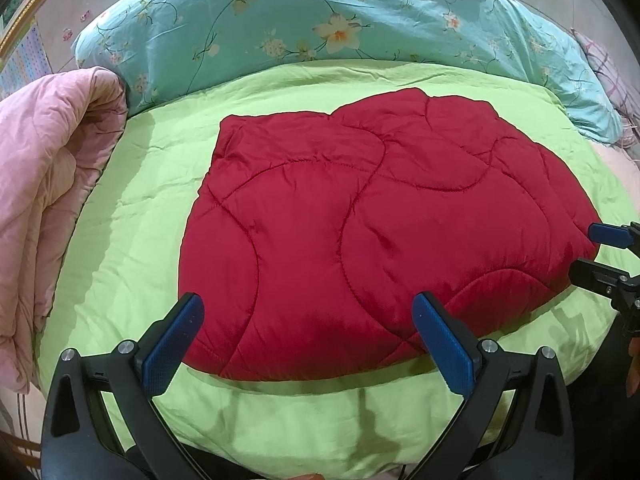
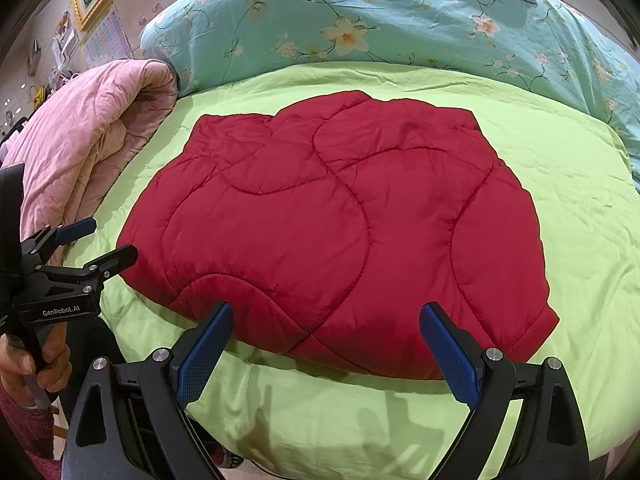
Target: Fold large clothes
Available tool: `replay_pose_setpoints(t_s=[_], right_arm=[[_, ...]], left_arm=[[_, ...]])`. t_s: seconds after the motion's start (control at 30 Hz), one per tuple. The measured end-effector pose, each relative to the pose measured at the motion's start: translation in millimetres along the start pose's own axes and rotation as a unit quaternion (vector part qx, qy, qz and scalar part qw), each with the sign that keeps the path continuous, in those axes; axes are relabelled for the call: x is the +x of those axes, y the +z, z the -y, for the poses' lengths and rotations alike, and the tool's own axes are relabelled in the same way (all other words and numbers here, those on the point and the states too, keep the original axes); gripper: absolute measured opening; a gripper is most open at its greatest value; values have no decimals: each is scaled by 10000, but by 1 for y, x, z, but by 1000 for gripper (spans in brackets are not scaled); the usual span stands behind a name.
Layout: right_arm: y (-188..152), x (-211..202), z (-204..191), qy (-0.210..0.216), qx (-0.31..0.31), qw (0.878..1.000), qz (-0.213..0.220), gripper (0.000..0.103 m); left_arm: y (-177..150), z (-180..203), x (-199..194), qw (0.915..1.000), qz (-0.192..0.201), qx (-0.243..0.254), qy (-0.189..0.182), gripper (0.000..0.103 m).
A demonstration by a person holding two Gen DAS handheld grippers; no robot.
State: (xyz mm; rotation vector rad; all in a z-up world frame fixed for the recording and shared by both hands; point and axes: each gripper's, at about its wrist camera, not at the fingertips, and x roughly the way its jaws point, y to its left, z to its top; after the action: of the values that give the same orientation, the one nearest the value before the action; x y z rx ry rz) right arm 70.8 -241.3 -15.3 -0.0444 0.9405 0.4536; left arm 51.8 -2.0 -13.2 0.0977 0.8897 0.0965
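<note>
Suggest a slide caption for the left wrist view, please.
Open left gripper above folded red quilted garment on green sheet.

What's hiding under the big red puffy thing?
The red quilted garment lies on a green sheet, which shows all around it. Whatever lies right beneath it is covered, so I can't tell if anything else is there.
</note>
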Motion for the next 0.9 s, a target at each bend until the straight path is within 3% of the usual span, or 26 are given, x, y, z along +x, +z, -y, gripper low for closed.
replay_pose_setpoints(t_s=[0.9], right_arm=[[4, -3, 0, 12, -43, 10000, 16, 95]], left_arm=[[5, 5, -6, 10000, 89, -19, -13, 103]])
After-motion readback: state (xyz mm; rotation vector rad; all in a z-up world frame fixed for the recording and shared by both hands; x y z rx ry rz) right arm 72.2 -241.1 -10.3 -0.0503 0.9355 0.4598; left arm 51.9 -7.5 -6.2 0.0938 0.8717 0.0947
